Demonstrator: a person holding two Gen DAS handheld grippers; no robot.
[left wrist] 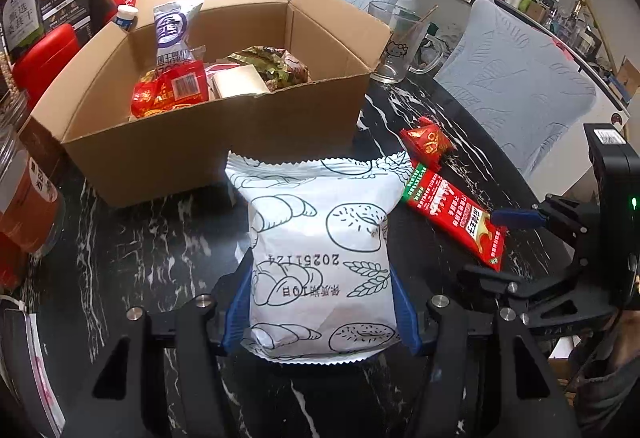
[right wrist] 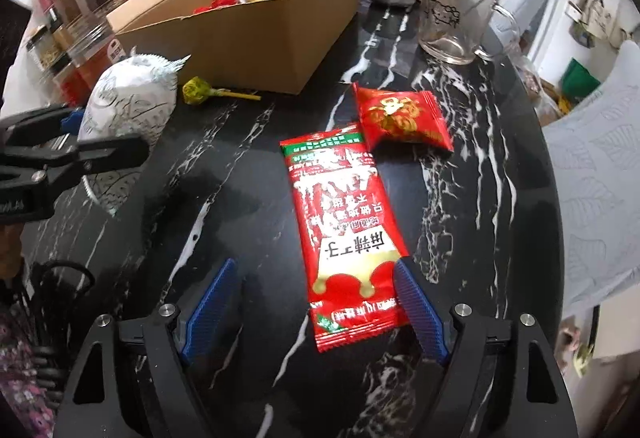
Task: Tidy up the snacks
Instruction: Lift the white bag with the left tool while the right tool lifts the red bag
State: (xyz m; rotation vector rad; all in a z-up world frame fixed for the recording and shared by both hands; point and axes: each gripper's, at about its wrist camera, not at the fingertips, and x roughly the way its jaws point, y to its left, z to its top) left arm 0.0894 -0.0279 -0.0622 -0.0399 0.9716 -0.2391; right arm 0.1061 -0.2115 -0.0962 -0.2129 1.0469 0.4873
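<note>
Fingers on my left gripper (left wrist: 322,302) clamp the bread bag (left wrist: 320,250); right fingers (right wrist: 416,314) spread apart around the red sachet (right wrist: 344,238).

one box (left wrist: 224,150), two red packets (right wrist: 344,238), perhaps one lollipop (right wrist: 196,91)

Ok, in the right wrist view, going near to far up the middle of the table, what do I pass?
Long red sachet → small red and gold packet → open cardboard box.
</note>
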